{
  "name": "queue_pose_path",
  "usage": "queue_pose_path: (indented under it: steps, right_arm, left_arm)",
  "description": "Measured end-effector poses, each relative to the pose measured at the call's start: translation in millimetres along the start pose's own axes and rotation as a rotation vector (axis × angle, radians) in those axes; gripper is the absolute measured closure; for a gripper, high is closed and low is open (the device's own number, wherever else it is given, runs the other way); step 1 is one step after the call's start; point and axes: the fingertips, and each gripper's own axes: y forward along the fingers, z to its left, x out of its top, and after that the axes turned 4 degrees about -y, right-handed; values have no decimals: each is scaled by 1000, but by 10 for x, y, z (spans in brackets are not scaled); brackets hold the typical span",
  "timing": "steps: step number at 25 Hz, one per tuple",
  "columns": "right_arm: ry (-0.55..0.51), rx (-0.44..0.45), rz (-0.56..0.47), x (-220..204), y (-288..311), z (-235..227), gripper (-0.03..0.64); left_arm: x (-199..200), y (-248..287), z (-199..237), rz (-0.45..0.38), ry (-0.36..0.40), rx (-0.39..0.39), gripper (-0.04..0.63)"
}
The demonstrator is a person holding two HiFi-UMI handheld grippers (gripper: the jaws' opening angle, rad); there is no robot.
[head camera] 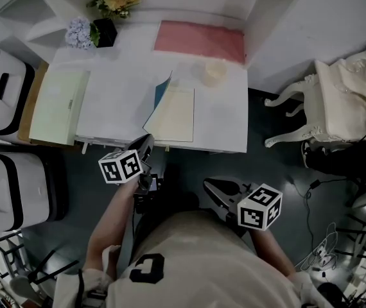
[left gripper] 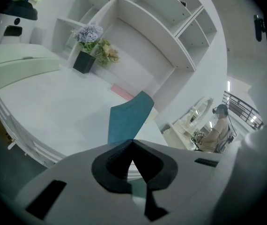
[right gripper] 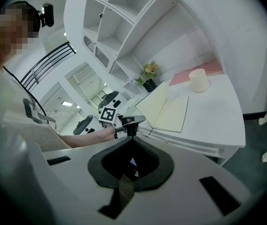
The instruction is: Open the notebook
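Head view: white worktop (head camera: 119,101) carries notebook (head camera: 173,114) near front edge, centre. Task looks largely done: cream pages exposed, flat. Teal cover (left gripper: 129,118) stands tilted at left side, not laid fully back; flattening it likely only step left. Left gripper (head camera: 147,140) at notebook's near-left corner, jaws closed, cover just past tips, contact unclear. Right gripper (head camera: 210,184) well back from worktop, jaws closed, empty.
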Motion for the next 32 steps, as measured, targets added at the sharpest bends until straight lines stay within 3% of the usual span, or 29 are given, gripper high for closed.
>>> queue_pose_path:
  steps: [9,17,26,32]
  right_arm:
    - [-4,1,12,24,42,-10,594]
    - [-15,-2,28,85,128,-4,594]
    - [-27,-3,56,164,285,30,594]
    - [-37,-6,71,216,389,59,594]
  left_arm:
    - [55,-63,118,-44,-83,7,582]
    - [107,-164,324,-94,-215,2,581]
    - [107,-201,487,-107,-274,9,581]
    - [73,-210,629,-113,-382,-3,581]
